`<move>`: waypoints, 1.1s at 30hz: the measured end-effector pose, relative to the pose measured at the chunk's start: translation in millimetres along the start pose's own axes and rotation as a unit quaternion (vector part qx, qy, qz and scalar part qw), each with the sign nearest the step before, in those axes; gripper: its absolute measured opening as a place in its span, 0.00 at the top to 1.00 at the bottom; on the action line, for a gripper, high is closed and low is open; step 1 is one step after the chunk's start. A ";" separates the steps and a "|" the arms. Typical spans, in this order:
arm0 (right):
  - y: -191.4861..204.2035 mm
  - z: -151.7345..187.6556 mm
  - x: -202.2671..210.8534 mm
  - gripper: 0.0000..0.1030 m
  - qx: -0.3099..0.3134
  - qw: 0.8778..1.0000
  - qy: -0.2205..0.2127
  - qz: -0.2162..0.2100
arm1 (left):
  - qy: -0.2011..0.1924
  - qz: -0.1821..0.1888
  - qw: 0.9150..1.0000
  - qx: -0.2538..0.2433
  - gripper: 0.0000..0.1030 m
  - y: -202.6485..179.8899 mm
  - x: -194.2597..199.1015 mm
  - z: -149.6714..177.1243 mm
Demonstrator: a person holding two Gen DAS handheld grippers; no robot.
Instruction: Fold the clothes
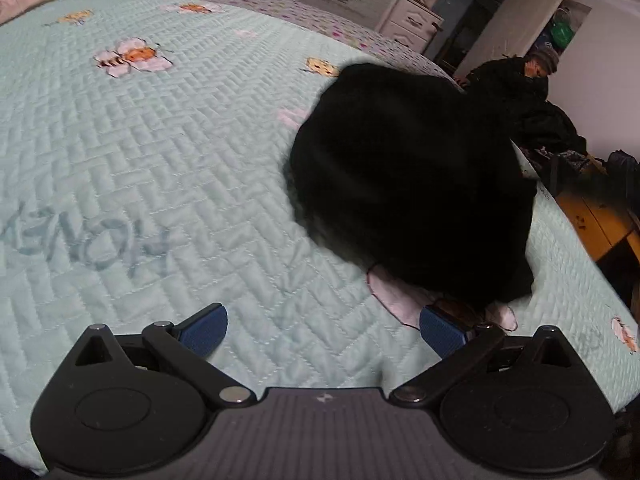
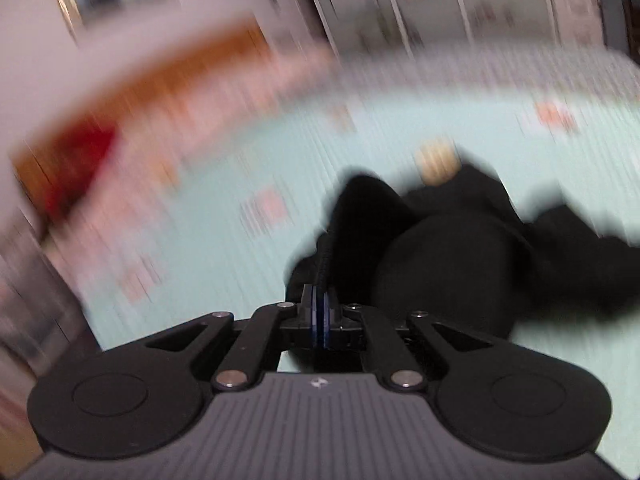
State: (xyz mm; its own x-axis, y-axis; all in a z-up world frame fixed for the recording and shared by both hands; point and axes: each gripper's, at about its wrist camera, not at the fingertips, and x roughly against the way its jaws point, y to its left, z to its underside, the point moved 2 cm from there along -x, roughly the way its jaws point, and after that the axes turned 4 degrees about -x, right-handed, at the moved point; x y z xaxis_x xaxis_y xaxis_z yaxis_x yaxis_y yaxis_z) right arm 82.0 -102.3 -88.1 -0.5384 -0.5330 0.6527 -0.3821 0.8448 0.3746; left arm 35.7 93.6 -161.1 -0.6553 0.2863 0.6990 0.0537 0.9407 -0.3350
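Right wrist view showed the right gripper (image 2: 320,312) with its jaws clenched on a dark corded edge of the black garment (image 2: 448,264), a seam or hem running straight out from between the pads. Just beyond the jaws and to their right the rest of the cloth lay bunched in soft rounded folds on the bed (image 2: 224,264); the picture was heavily smeared, so finer detail could not be told.

Left wrist view showed the left gripper (image 1: 322,330) released, jaws wide apart and nothing between them. Its blue right pad (image 1: 442,330) sat just beside the near hem of the garment (image 1: 412,184), which rose ahead and to the right of the jaws as a slumped mound on the quilted mint bedspread (image 1: 160,152). A pale printed patch of the quilt (image 1: 394,294) peeked out under the hem. Far beyond, at the bed's other side, a person in dark clothes (image 1: 524,96) was bent over.

The garment looked light, limp and thick-piled; it would probably sag and trail wherever unsupported, and a pinch in the middle would likely gather only a bunch. The seamed edges and corners seemed the best holds, with the free jaws taking the near hem opposite the one already pinched.
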 end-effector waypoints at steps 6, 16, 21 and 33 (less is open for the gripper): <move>14.9 62.9 12.2 0.87 0.056 0.998 0.021 0.010 | -0.002 -0.006 1.000 -0.018 0.01 -3.7 -0.1 2.3; -59.6 14.0 31.1 0.28 0.006 0.971 -0.126 0.201 | 0.004 -0.016 0.999 -0.046 0.01 -12.0 -4.8 7.9; -116.4 19.4 -7.8 0.53 -0.200 0.970 -0.097 0.101 | 0.010 -0.015 0.999 -0.044 0.01 -12.0 -5.1 7.4; 76.2 58.0 -34.9 0.93 0.122 0.992 -0.032 0.029 | -0.017 -0.065 0.996 -0.059 0.01 -5.3 33.9 7.9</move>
State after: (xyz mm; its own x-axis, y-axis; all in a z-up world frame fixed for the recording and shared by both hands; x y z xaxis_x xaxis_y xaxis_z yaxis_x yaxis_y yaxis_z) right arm 28.1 -22.1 -120.5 -0.6083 -0.4921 0.6227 -0.5155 0.8416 0.1616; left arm 7.3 96.9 -140.7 -0.6872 0.1571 0.7093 0.0543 0.9847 -0.1654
